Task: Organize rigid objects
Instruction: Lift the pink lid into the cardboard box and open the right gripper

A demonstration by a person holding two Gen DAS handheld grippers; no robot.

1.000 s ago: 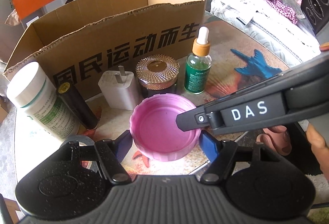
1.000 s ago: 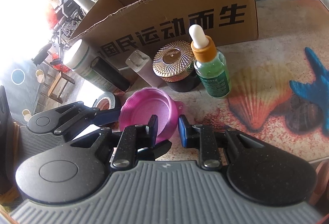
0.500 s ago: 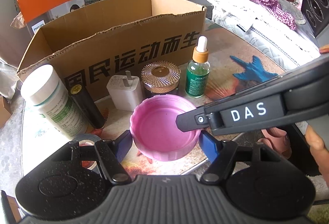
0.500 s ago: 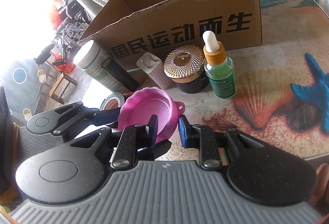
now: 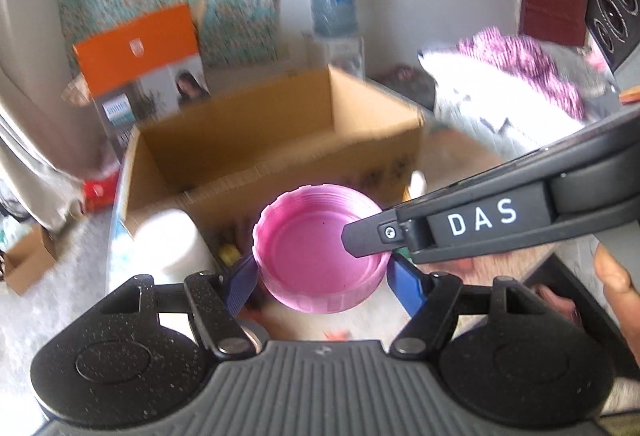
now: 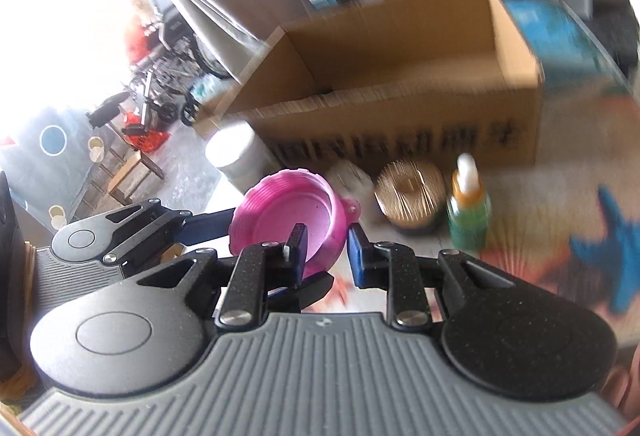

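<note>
Pink lid [image 5: 320,260] — one, gripped by left claw [image 5: 322,282]; right claw [image 6: 326,248] pinching its rim.

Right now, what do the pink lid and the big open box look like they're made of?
Pink lid: looks like moulded plastic, matte, with ridged threads inside the rim. Box: corrugated cardboard, plain brown, fluted cut edge visible along the top.

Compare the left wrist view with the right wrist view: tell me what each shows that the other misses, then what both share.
Only the left wrist view shows the speaker and the purple cloth. Only the right wrist view shows the gold-lidded jar, the green dropper bottle and the blue starfish print. Both show the pink lid gripped by the left gripper and right gripper, plus the cardboard box.
</note>
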